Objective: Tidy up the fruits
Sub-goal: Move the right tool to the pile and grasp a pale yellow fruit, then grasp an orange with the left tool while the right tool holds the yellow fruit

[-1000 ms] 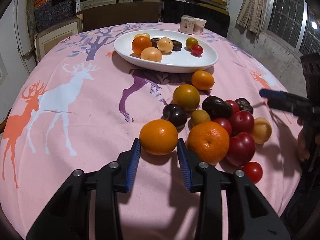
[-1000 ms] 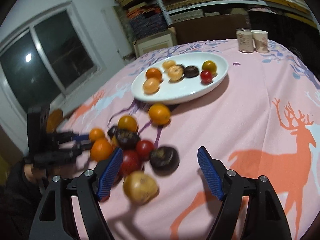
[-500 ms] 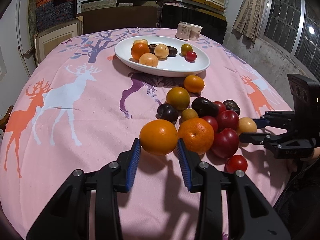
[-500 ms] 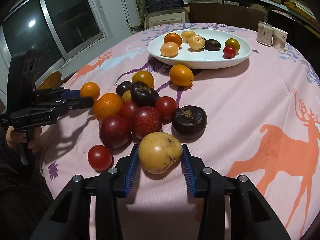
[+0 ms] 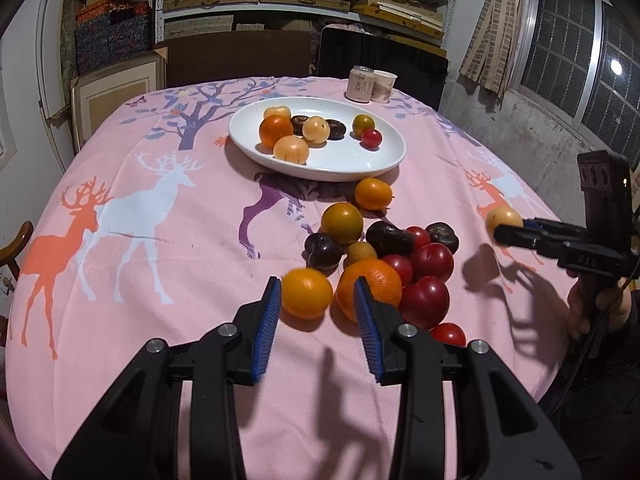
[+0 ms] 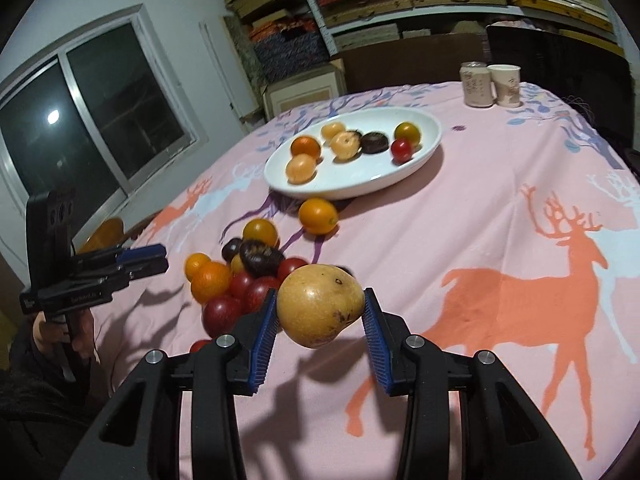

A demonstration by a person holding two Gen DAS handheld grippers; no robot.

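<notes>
My right gripper (image 6: 320,316) is shut on a yellow pear-like fruit (image 6: 320,310) and holds it above the pink tablecloth; it also shows in the left wrist view (image 5: 505,229). My left gripper (image 5: 316,308) is open, its jaws apart, with a small orange (image 5: 306,292) lying loose just past its left finger. A larger orange (image 5: 370,286) sits beside the right finger. A pile of red, dark and yellow fruits (image 5: 400,248) lies on the cloth. A white oval plate (image 5: 348,160) holds several fruits farther back.
A can (image 5: 360,84) and a paper cup (image 5: 384,86) stand behind the plate at the table's far edge. An orange (image 5: 373,193) lies alone just in front of the plate. Shelves, boxes and windows surround the table.
My right gripper has lifted the yellow fruit off the table. My left gripper has opened wider and let the small orange go; it rests on the cloth now.
</notes>
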